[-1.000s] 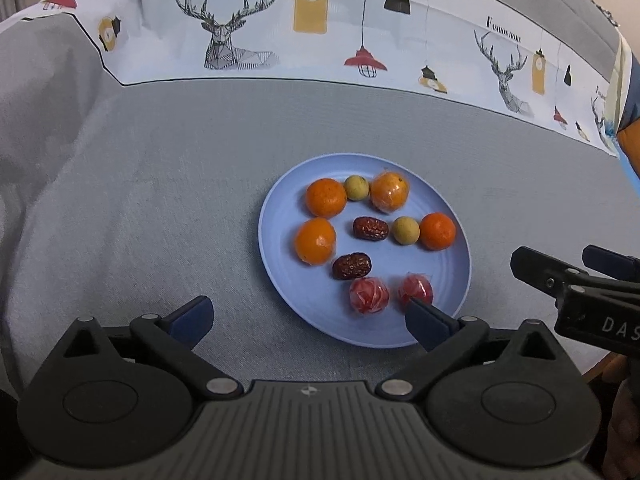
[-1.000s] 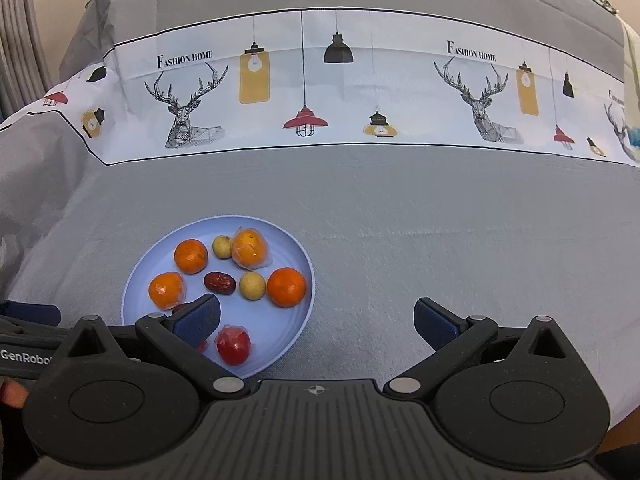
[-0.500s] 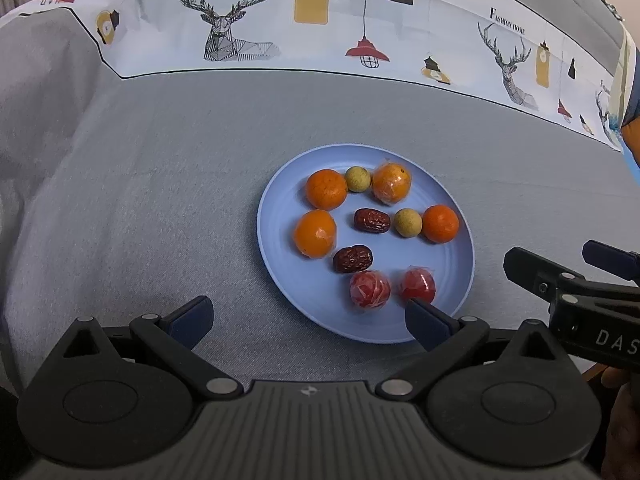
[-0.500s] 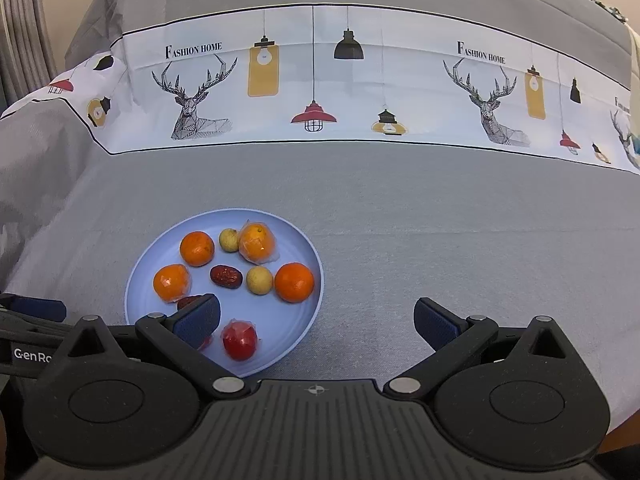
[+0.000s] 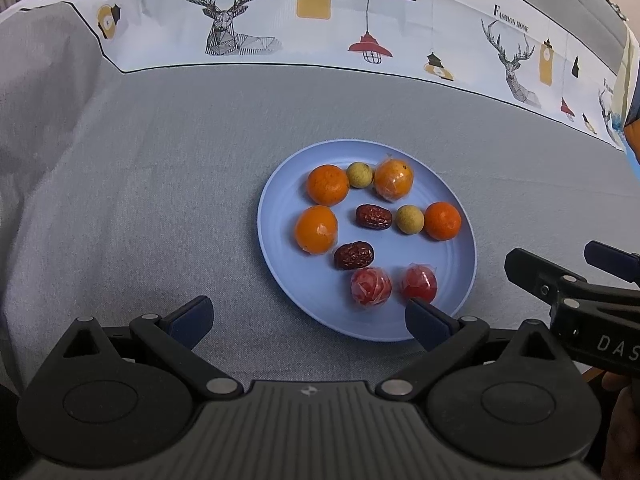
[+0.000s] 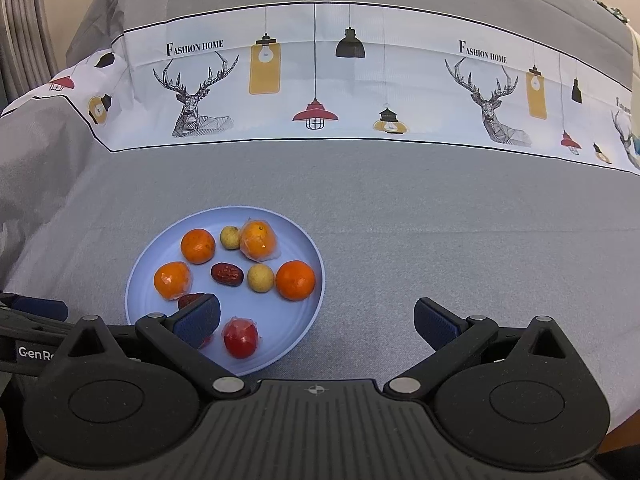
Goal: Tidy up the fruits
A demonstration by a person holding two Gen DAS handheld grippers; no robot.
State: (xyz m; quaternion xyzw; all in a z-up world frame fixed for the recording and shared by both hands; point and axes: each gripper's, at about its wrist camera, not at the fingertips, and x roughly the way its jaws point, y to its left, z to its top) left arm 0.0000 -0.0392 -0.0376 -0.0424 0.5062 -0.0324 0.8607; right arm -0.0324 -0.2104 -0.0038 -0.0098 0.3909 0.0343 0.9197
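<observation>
Left wrist view: plate (image 5: 276, 276) seen from near side, slightly left of it, facing far patterned cloth band (image 5: 400, 12). Right wrist view: plate (image 6: 308, 316) seen from near side, right of it, same facing. Plate shared by both.

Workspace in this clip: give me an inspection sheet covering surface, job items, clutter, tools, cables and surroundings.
Surface: grey tablecloth with a white printed band of deer and lamps at the far side.
Job items: blue plate holding four oranges, two brown dates, two small yellow-green fruits and two wrapped red fruits; none outside the plate.
Clutter: nothing seen.
Tools: left tool open, empty, at the plate's near edge; right tool open, empty, beside the plate.
Cables: nothing seen.
Surroundings: pale curtain at far left; little else visible.
</observation>
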